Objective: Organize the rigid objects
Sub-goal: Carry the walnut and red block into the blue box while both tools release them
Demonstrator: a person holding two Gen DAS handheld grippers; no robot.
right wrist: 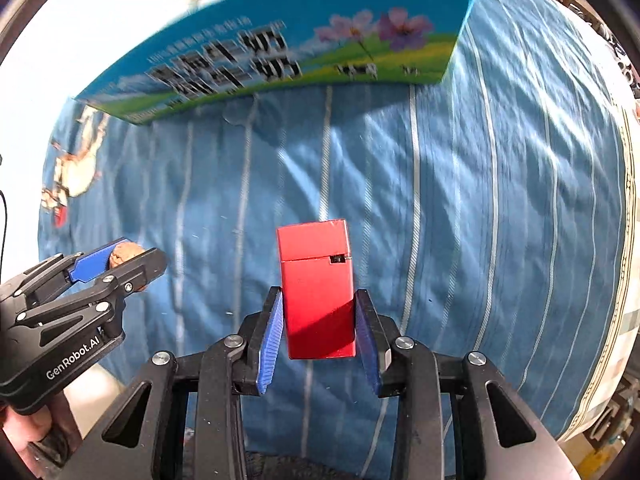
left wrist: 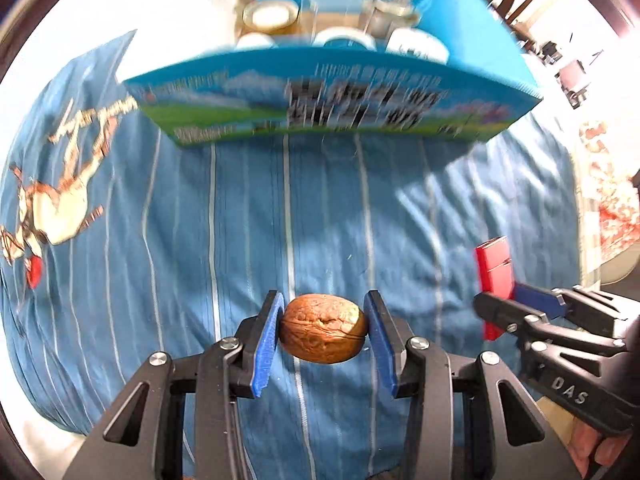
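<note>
- Our left gripper [left wrist: 323, 326] is clamped on a walnut [left wrist: 323, 329], the blue pads pressing it from left and right, the nut held clear above the cloth.
- Our right gripper [right wrist: 318, 330] is closed on a red lighter [right wrist: 317, 290], which stands upright between the pads with its lid end pointing away from us; only its lower half is gripped.
- The two grippers hang side by side, near each other but apart; in the left wrist view the right one shows at the right edge with the lighter, and in the right wrist view the left one shows at the left edge with the nut.
- Beneath both lies a blue striped bedsheet [left wrist: 240, 220] with a cartoon print [left wrist: 60, 196] on its far left.
- At the far end stands an open blue milk carton box [left wrist: 332, 100], printed with a meadow, flowers and cows.
- Inside it we see several round white and pale items, perhaps cups and lids [left wrist: 270, 14]; blur keeps us from naming them.
- We judge the task well along: things already sit in the box, the sheet shows no other loose pieces, and both grasps are made.
- What seems left is carrying the nut and the lighter over the near wall and releasing them inside.
</note>
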